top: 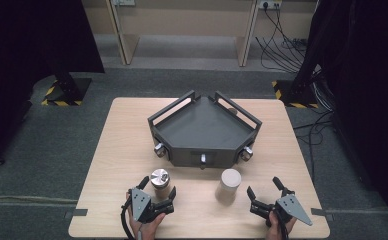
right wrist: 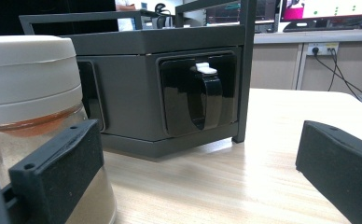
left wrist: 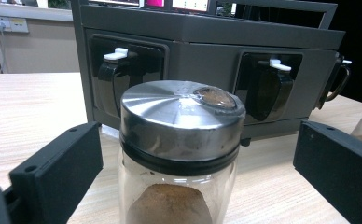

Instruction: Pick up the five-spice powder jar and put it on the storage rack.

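Nearest the person, the left tool (top: 158, 192) sat low on the wooden surface (top: 112, 150) with its jaws spread wide, released. A glass jar with a steel lid (top: 160, 182) stood upright between those jaws, touching neither as far as the left gripper view showed; in that view the jar (left wrist: 181, 154) held a brown powder behind its clear wall. The right tool (top: 265, 192) rested near the surface's front right corner, jaws also parted and gripping nothing. Just to its left stood a second jar with a pale cream lid (top: 230, 184), upright; in the right gripper view this jar (right wrist: 27, 116) stood close against the left jaw and outside the gap, though whether they touched I could not tell. Farther back, in the middle of the surface, stood a dark grey angular rack (top: 204, 131) with a railed top tray and three front-facing dispenser knobs.
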The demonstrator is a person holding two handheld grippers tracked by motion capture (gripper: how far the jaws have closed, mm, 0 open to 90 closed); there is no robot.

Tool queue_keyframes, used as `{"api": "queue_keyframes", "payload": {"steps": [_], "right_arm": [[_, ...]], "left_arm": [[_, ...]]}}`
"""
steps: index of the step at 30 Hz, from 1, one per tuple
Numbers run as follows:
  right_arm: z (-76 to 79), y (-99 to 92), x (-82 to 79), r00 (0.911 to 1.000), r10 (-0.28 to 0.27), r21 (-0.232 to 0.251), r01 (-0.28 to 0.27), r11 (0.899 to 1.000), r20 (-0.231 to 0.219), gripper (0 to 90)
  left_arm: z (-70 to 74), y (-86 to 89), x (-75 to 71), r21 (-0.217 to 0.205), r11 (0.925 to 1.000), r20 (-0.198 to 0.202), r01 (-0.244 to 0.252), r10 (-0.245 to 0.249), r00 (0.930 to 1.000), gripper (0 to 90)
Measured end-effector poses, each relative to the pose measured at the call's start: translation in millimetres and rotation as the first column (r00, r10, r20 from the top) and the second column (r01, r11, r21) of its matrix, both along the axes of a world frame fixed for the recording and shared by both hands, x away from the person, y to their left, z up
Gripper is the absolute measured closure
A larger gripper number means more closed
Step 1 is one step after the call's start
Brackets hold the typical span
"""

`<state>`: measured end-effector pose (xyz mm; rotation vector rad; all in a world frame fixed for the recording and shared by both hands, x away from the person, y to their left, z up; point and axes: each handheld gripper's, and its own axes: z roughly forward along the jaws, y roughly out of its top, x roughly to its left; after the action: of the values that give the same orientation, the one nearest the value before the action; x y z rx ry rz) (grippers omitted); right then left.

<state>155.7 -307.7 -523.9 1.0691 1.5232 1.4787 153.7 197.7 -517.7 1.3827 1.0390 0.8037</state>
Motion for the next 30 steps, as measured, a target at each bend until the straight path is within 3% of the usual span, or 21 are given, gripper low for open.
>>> {"api": "queue_keyframes", "payload": {"steps": [30], "right_arm": [[0.0, -0.2, 0.0, 1.0, 0.001, 0.0, -0.001, 1.0, 0.0, 1.1]], "left_arm": [[2.0, -5.9, 15.0, 0.008, 0.9996, -0.05, -0.026, 0.027, 0.9984, 3.8]]}}
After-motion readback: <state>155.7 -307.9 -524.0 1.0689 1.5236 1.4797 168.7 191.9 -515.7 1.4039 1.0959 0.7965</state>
